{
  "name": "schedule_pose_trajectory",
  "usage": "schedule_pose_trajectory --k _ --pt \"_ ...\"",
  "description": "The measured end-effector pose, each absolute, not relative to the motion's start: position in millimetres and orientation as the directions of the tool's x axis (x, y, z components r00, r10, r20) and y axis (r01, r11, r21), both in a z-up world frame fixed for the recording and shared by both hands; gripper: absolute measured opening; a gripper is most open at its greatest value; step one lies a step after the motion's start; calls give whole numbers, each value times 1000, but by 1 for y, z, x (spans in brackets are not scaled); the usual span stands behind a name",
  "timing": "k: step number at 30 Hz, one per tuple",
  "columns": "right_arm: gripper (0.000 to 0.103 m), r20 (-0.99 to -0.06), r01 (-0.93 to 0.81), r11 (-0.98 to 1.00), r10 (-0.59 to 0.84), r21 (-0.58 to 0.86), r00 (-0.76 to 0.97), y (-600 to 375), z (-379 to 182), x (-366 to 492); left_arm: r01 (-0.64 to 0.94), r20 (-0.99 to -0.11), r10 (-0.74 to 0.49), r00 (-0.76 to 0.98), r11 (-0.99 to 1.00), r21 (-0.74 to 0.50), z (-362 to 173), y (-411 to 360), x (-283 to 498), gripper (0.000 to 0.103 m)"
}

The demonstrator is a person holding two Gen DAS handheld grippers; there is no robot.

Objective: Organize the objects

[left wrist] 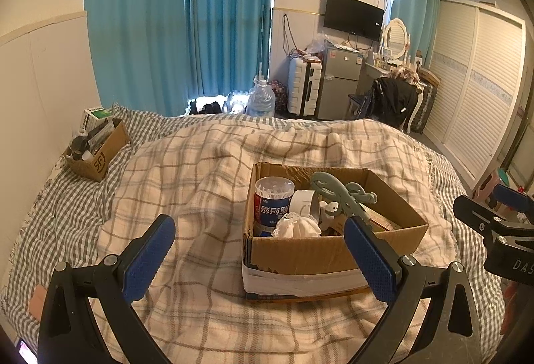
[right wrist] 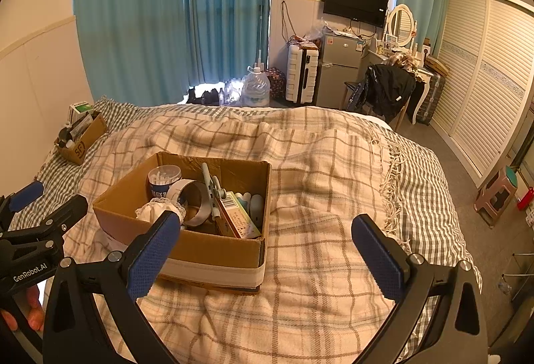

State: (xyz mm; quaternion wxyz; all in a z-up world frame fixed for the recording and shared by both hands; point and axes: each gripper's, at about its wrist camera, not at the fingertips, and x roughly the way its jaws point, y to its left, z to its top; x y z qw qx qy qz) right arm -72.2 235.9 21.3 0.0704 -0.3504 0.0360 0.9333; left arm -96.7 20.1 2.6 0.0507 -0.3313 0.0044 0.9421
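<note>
An open cardboard box (left wrist: 320,252) sits on the plaid blanket, also in the right wrist view (right wrist: 207,250). It holds a cotton swab jar (left wrist: 273,200), a tape roll (left wrist: 302,202), a grey-green plastic hanger (left wrist: 340,193), a white lacy cloth (left wrist: 297,227) and a carton (right wrist: 238,218). My left gripper (left wrist: 260,255) is open and empty just before the box's near left side. My right gripper (right wrist: 267,250) is open and empty, at the box's near right corner.
A second smaller cardboard box (left wrist: 96,152) with bottles and cartons stands at the bed's far left by the wall. The plaid blanket (right wrist: 333,170) covers the bed. Beyond the bed are a water jug (left wrist: 262,100), suitcase, fridge and chair. A wardrobe lines the right wall.
</note>
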Motion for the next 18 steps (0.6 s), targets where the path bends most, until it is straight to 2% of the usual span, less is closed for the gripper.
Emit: schedule_pose_trajectory --k 18 --pt "102 -663 -154 -988 104 18 -741 234 16 -73 -93 -626 90 -775 -995 -27 1 15 -96 103"
